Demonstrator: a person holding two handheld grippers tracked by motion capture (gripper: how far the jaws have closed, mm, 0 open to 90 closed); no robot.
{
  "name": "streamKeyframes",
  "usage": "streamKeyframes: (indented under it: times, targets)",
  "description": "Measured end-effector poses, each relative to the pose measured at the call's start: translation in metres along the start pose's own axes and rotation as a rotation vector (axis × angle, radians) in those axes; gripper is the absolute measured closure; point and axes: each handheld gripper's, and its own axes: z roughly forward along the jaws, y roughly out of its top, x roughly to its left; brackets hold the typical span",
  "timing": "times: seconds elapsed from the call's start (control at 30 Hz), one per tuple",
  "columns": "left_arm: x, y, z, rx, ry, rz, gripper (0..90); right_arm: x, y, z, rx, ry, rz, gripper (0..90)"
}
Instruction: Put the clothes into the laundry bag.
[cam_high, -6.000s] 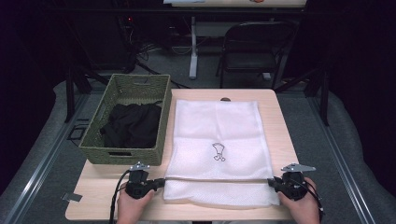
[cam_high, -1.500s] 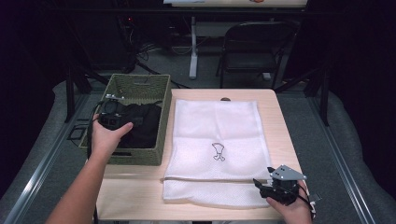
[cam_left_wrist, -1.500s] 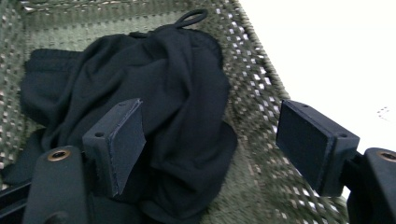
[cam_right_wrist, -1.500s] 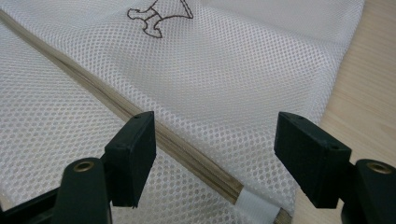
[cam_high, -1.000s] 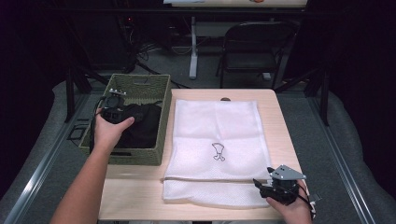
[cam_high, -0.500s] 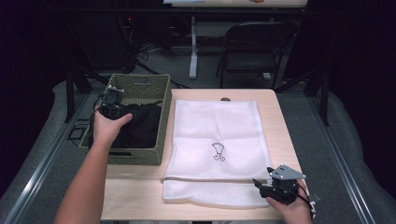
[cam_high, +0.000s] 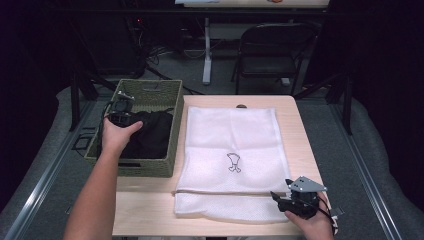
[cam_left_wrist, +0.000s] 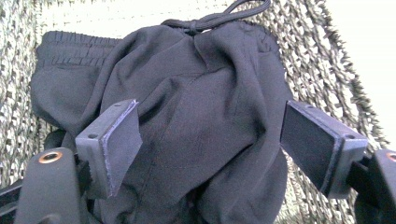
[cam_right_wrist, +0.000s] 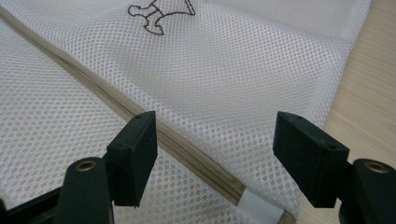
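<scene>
While I watch from the high view, the right gripper (cam_high: 283, 199) sits nearest, at the front right corner of the table (cam_high: 300, 130), resting at the near right edge of the white mesh bag (cam_high: 232, 150). Its own view shows the 2 jaws spread apart, nothing between them but mesh, with the bag's zipper line (cam_right_wrist: 154, 128) running diagonally between them to a white end tab (cam_right_wrist: 259, 207). A small dark printed figure (cam_high: 233, 163) marks the bag's middle. The bag lies flat, covering most of the tabletop.

Farther back and to the left, the woven green basket (cam_high: 170, 125) stands just beside the bag. I see the left gripper (cam_high: 120, 107) held over the basket's far left part, above the black garment (cam_left_wrist: 201, 121) bundled inside. From the left gripper view, its jaws stand wide, 1 on each side of the fabric's raised fold, not closed on it. A knotted drawstring (cam_left_wrist: 219, 16) lies at the garment's far edge against the basket wall.
</scene>
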Motion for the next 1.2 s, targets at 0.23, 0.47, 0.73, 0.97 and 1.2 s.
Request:
streamKeyframes:
  times: [0.23,0.47,0.73,0.97,1.2]
  targets:
    - [-0.005,0.001,0.012,0.021,-0.01,0.003,20.6,0.0,0.0,0.0,0.002,0.001,0.0,30.2]
    - [-0.011,0.0,0.029,0.083,0.025,0.044,18.6,-0.001,0.0,0.001,0.002,0.003,0.0,30.2]
    - [-0.013,0.0,0.035,0.097,0.023,0.039,18.6,0.0,0.0,0.002,0.003,0.006,-0.002,30.2]
    - [-0.017,-0.002,0.044,0.128,0.023,0.054,16.1,0.0,0.0,0.002,0.003,0.006,0.002,30.2]
    - [-0.019,-0.002,0.049,0.143,0.048,0.061,15.3,0.0,0.0,0.002,0.003,0.005,0.002,30.3]
